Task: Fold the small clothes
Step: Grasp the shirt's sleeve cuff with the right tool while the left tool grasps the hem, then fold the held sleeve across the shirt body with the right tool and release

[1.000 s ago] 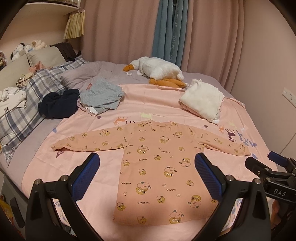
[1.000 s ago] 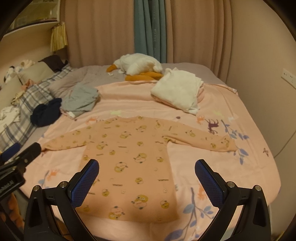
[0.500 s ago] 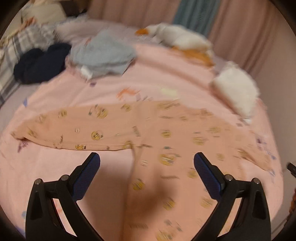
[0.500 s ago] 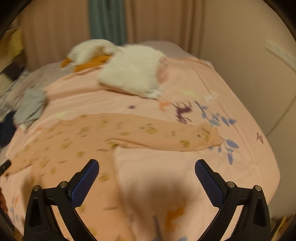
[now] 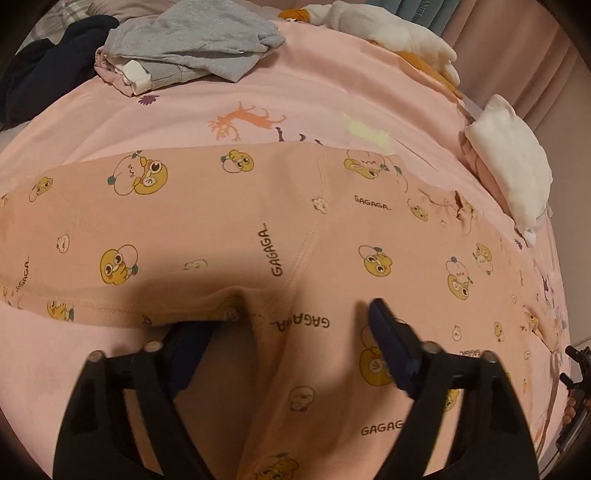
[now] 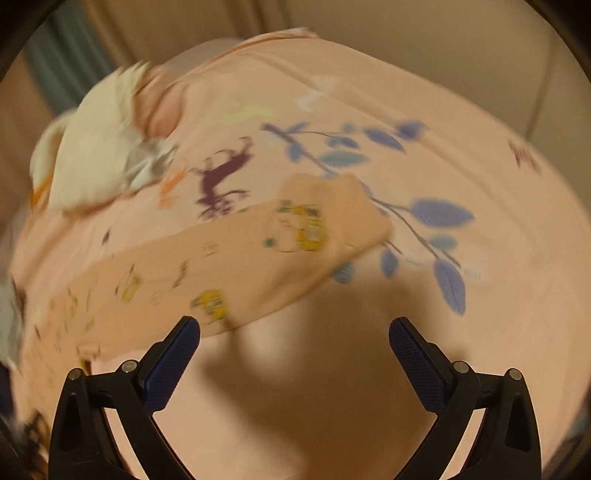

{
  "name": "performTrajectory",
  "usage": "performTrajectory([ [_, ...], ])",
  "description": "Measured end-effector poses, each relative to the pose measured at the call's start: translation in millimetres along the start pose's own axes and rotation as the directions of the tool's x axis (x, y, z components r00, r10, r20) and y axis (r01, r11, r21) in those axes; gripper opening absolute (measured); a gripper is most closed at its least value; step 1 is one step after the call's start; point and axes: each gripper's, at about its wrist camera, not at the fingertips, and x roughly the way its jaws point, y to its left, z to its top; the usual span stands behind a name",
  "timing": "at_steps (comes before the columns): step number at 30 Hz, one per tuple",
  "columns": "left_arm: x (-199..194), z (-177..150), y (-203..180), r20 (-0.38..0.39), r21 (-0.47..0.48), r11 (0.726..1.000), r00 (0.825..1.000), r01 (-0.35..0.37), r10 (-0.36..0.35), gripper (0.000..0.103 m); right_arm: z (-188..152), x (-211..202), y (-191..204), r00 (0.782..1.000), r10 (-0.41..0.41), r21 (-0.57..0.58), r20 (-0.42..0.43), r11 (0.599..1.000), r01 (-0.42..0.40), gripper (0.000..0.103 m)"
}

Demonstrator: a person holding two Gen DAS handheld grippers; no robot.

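Observation:
A small peach long-sleeved shirt (image 5: 295, 229) printed with yellow cartoon faces and "GAGAGA" lies flat on the pink bedsheet (image 5: 295, 92). My left gripper (image 5: 284, 332) is open, low at the shirt's left armpit; its left finger is partly under the sleeve's lower edge and its right finger rests on the body. In the blurred right wrist view, the shirt's right sleeve (image 6: 258, 251) ends in a cuff (image 6: 332, 206) just ahead of my right gripper (image 6: 295, 336), which is open and empty above the bedsheet (image 6: 480, 295).
A grey garment (image 5: 199, 40) and a dark one (image 5: 40, 74) lie at the far left. A white plush goose (image 5: 391, 33) lies at the back. A folded white garment (image 5: 513, 166) sits at the right, also in the right wrist view (image 6: 96, 155).
Both grippers have dropped and moved in close to the shirt. The left one has reached the left armpit, the right one has swung right toward the right sleeve's cuff.

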Motion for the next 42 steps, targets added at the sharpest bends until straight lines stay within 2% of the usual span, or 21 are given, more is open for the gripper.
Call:
performTrajectory([
  [3,-1.2,2.1,6.5,-0.002,-0.044,0.999,1.000,0.023,-0.023,0.053,6.2,6.7,-29.2,0.994,0.112,0.139,-0.012,0.984,-0.109,0.103],
  [5,-0.7,2.1,9.1,-0.013,-0.080,0.995,0.998,0.061,-0.063,0.038,8.9,9.7,-45.9,0.979,0.206,0.232,-0.004,0.952,-0.199,0.102],
  [6,-0.7,0.9,10.5,-0.018,-0.090,0.993,0.997,0.077,-0.079,0.036,9.6,10.4,-52.2,0.971,0.240,0.269,0.017,0.934,-0.236,0.101],
  [8,-0.4,-1.8,10.8,-0.018,-0.080,0.994,0.997,0.068,-0.070,0.024,10.2,13.7,-62.9,0.956,0.287,0.335,0.064,0.896,-0.292,0.093],
  [9,-0.4,-3.2,11.0,-0.014,-0.068,0.996,0.998,0.058,-0.059,0.022,10.4,15.6,-65.3,0.950,0.303,0.354,0.078,0.882,-0.310,0.090],
  [11,-0.2,-4.0,13.3,-0.011,-0.068,0.996,0.998,0.064,-0.065,0.020,11.8,20.2,-66.3,0.943,0.318,0.379,0.102,0.864,-0.333,0.073],
  [12,0.1,-3.3,16.8,-0.014,-0.085,0.993,0.997,0.077,-0.078,0.019,14.1,23.2,-65.7,0.942,0.319,0.382,0.106,0.862,-0.334,0.068],
  [14,1.0,-2.2,22.8,-0.020,-0.116,0.989,0.995,0.095,-0.098,0.016,18.9,29.7,-65.3,0.940,0.318,0.390,0.121,0.856,-0.339,0.051],
  [15,1.3,-1.8,23.9,-0.021,-0.120,0.988,0.995,0.098,-0.102,0.015,20.9,33.8,-65.0,0.941,0.315,0.400,0.120,0.853,-0.336,0.046],
  [16,1.4,-2.0,23.3,-0.021,-0.115,0.989,0.995,0.095,-0.098,0.013,22.9,36.7,-66.3,0.943,0.311,0.404,0.121,0.852,-0.333,0.035],
  [17,0.8,-2.6,22.5,-0.019,-0.108,0.990,0.995,0.092,-0.094,0.012,25.3,39.0,-65.7,0.947,0.298,0.403,0.123,0.857,-0.322,0.019],
  [19,-0.3,-3.5,17.2,-0.014,-0.071,0.995,0.998,0.065,-0.066,0.012,26.7,40.9,-67.8,0.962,0.248,0.397,0.113,0.876,-0.273,0.011],
  [22,-2.7,-2.9,9.8,-0.015,-0.028,0.999,1.000,0.027,-0.027,0.009,25.9,36.0,-63.7,0.963,0.243,0.359,0.119,0.893,-0.270,0.009],
  [25,-3.7,0.0,11.3,-0.031,-0.023,0.999,0.999,0.028,-0.028,0.009,31.5,25.9,-51.7,0.969,0.216,0.293,0.122,0.925,-0.244,0.009],
  [31,3.5,-0.5,25.3,-0.055,-0.093,0.993,0.995,0.079,-0.084,0.009,46.4,-10.0,3.8,0.943,0.286,0.130,0.169,0.942,-0.309,0.008],
  [36,2.7,-2.9,25.6,-0.052,-0.095,0.991,0.993,0.097,-0.102,0.009,47.4,-27.5,92.2,0.910,0.386,-0.038,0.150,0.922,-0.385,0.008],
  [40,2.0,-4.5,22.1,-0.041,-0.070,0.994,0.995,0.083,-0.086,0.009,32.3,-26.2,174.9,0.871,0.487,-0.165,0.071,0.867,-0.471,0.008],
  [42,1.9,-5.4,21.2,-0.036,-0.058,0.995,0.996,0.076,-0.078,0.009,17.0,-24.8,220.2,0.858,0.512,-0.240,0.031,0.838,-0.491,0.008],
])
